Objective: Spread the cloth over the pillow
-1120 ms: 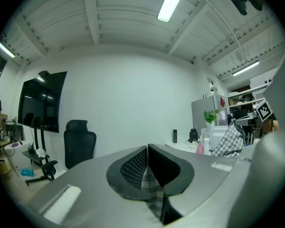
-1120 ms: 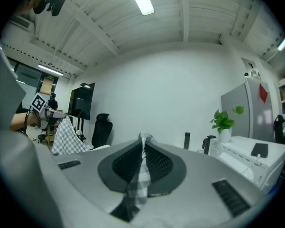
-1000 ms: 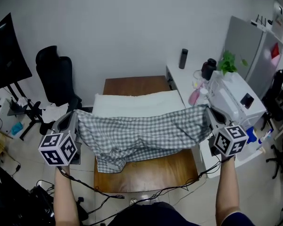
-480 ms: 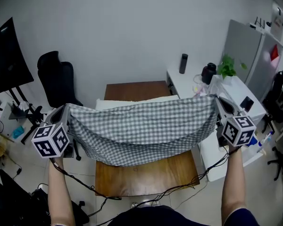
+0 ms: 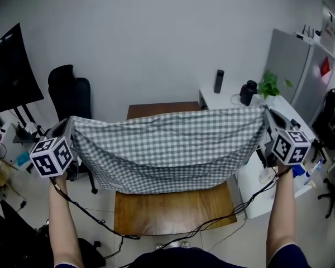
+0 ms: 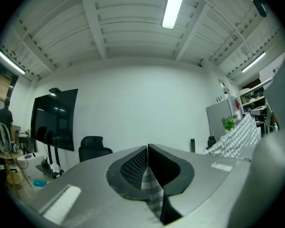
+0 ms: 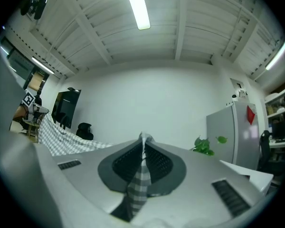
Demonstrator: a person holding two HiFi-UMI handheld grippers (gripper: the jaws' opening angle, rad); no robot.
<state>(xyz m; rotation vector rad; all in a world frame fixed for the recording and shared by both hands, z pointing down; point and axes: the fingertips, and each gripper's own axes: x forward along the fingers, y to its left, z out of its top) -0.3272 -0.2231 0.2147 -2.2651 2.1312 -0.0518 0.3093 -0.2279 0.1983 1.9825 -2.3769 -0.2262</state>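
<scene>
Head view | checked cloth (image 5: 167, 149) hides the wooden table's (image 5: 173, 211) far half from me | monitor (image 5: 11, 66) cut by left edge | fridge (image 5: 293, 66) cut by right edge | bottle (image 5: 219, 81) on white counter (image 5: 226, 100): too small, I can't read it

- cloth (image 5: 167, 149): grey-and-white gingham check; the same check shows on the strip pinched in each gripper.
- left gripper (image 6: 147, 148): pale grey body, jaws lined dark grey with a dimpled texture; cube white with black square markers.
- right gripper (image 7: 142, 139): same colours.
- table (image 5: 173, 208), below and between the grippers: mid-brown wood.
- office chair (image 5: 72, 94), beyond the left gripper: black.
- refrigerator (image 5: 298, 66), beyond the right gripper: silver-grey; plant (image 5: 269, 84) beside it: green.
</scene>
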